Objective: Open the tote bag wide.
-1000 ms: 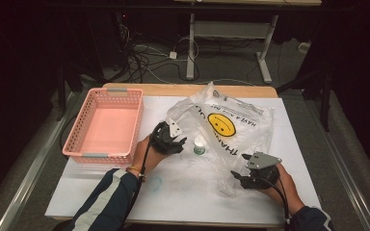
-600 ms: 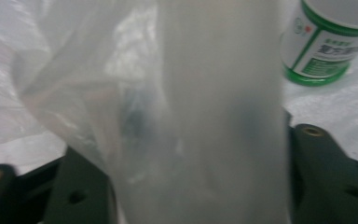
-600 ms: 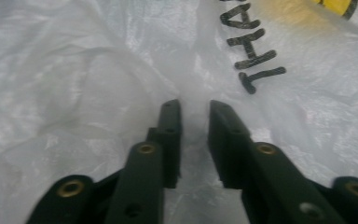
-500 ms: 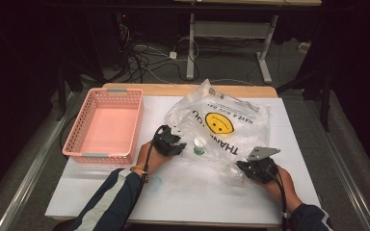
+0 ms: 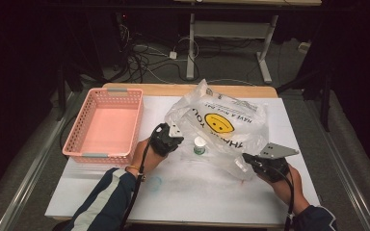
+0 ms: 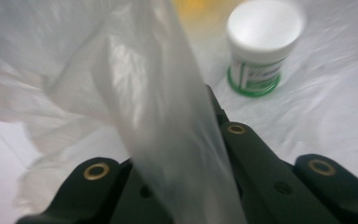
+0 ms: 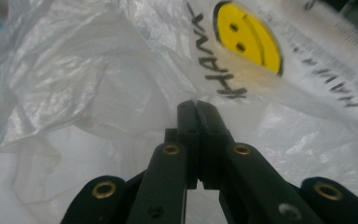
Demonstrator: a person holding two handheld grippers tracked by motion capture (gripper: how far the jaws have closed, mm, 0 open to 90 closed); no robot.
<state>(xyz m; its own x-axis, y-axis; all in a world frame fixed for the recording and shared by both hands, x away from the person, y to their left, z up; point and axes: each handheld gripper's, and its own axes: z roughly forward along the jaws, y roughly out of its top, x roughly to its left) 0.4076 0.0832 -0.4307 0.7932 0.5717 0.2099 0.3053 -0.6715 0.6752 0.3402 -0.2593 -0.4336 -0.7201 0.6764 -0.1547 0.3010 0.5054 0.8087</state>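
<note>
Left gripper point(image 5: 172, 137): jaws closed on a fold of the translucent white plastic carrier bag with a yellow smiley face and black lettering point(image 5: 221, 127). In the left gripper view the film point(image 6: 168, 116) passes up between the black jaws, which have just been closing on it.

Right gripper point(image 5: 247, 160): jaws closed tip to tip, having just been closing; in the right gripper view the tips point(image 7: 196, 106) meet at the crumpled edge of the bag point(image 7: 98, 79), and film appears pinched there. In the high view this gripper sits at the bag's near right corner.

The bag is stretched between the two grippers on the white table sheet point(image 5: 183, 192). A small white-capped jar with a green-banded label point(image 5: 200, 145) stands upright just right of the left gripper, at the bag's mouth; whether under the film cannot be told. A pink perforated plastic basket point(image 5: 77, 139) lies left of the left gripper, apart from it.
</note>
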